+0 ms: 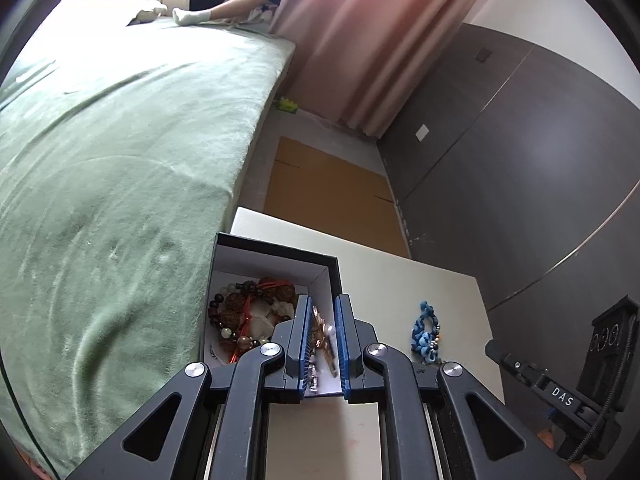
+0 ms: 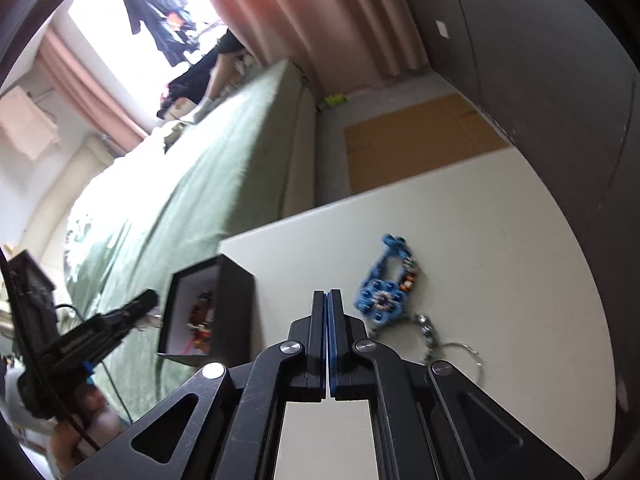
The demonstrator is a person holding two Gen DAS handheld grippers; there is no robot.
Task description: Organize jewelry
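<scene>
Jewelry sorting on a white tabletop (image 2: 500, 240) beside a bed with a green cover (image 1: 112, 160). Left tool (image 1: 323, 336): blue-padded fingers nearly together, clamped on a rose-gold metal ornament (image 1: 322, 338) that hangs between the pads, with a small silver piece at its lower end. This tool is held over the near right part of an open black box with a white lining (image 1: 320, 276), which stands at the tabletop's left edge, against the bed. Inside the box: a heap of beaded bracelets (image 1: 250, 316) in brown, red, dark and pale beads, filling the left and middle of the compartment.

Right tool (image 2: 328, 336): pads pressed flat together, nothing between them. It is raised above the tabletop, near a blue beaded flower charm (image 2: 384, 284) with a silver chain and ring (image 2: 448, 344) attached at its near end. The charm lies flat on the tabletop, right of the box and apart from it.

From the right wrist view, the left tool appears at lower left, its tip beside the box opening. Brown cardboard (image 1: 332, 192) lies on the floor beyond the tabletop, below pink curtains (image 1: 360, 40).
</scene>
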